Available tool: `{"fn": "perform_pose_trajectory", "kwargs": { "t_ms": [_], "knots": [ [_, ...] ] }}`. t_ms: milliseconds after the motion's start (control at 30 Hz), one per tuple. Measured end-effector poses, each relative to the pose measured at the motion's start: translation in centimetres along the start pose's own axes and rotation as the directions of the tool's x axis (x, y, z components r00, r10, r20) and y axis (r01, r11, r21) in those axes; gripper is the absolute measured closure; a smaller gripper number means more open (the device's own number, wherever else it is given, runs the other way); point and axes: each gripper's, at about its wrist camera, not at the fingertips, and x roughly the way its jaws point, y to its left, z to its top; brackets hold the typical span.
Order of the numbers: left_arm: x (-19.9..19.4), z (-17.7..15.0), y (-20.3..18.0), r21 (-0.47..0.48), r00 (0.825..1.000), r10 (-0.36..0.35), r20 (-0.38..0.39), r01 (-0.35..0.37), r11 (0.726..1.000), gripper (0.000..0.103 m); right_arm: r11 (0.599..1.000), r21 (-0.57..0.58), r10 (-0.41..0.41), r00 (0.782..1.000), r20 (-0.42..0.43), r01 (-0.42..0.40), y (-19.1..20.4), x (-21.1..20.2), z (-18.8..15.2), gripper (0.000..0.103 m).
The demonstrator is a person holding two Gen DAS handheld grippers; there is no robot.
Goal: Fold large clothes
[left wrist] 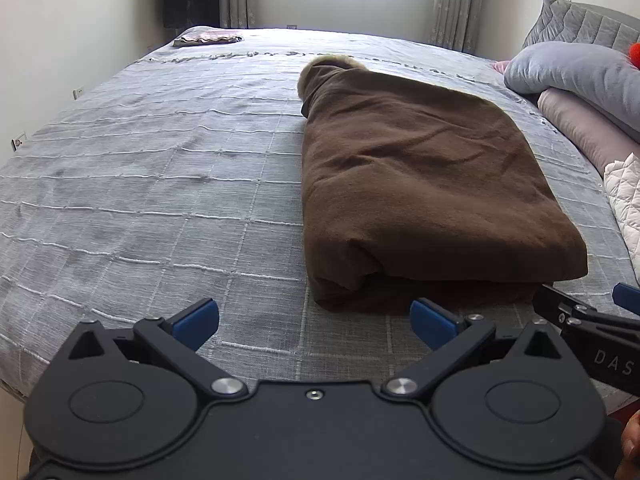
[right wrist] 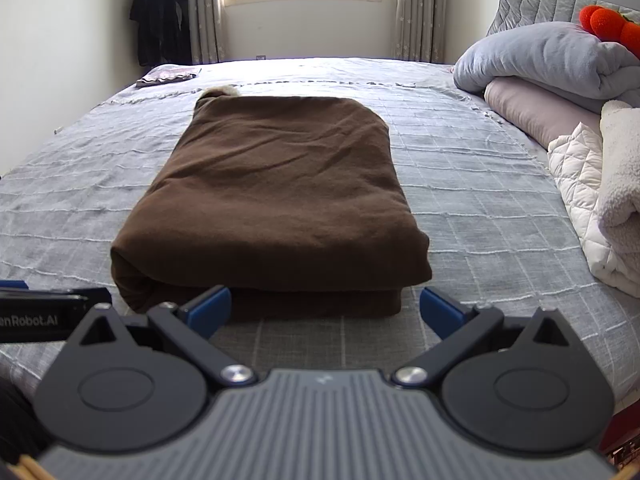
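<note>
- On the grey bedspread (right wrist: 480, 200), right of the bed's middle, lies the brown coat (right wrist: 276, 200), folded into a thick block with a pale fur trim poking out at its far end.
- My right gripper (right wrist: 324, 312) faces the coat's near edge square on; its jaws are spread wide with nothing between them, and the left blue pad (right wrist: 210, 308) sits right at the lower fold, touching or not I cannot tell.
- My left gripper (left wrist: 314, 322) sits over bare bedspread left of the coat, jaws equally wide and empty.
- Only the left view shows the coat's long left side; only the right view shows the white quilt (right wrist: 580, 184) and the orange plush toy (right wrist: 608, 26) clearly.
- Each view catches just a cut-off sliver of the other gripper at its edge.
- A folded cloth (left wrist: 208, 38) lies at the far left corner, too small to make out.
- Pillows (right wrist: 540, 60) crowd the right edge; open bedspread runs wide on the left.
</note>
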Motion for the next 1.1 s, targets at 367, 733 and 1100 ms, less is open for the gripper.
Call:
{"fn": "perform_pose_trajectory", "kwargs": {
  "t_ms": [367, 733, 1100],
  "knots": [
    [-0.1, 0.1, 0.1, 0.001, 1.000, -0.007, 0.001, 0.007, 1.000, 0.000, 1.000, 0.001, 0.000, 1.000, 0.000, 0.000, 0.1, -0.1, 0.0, 0.000],
    [0.0, 0.1, 0.2, 0.002, 1.000, -0.015, -0.003, 0.015, 1.000, 0.000, 1.000, -0.001, -0.002, 1.000, -0.004, 0.002, 0.3, -0.1, -0.1, 0.000],
    [0.9, -0.2, 1.3, -0.033, 0.999, -0.052, -0.014, 0.051, 0.998, 0.000, 1.000, 0.013, 0.009, 1.000, -0.004, -0.009, 0.5, 0.4, -0.3, 0.000]
  ]
}}
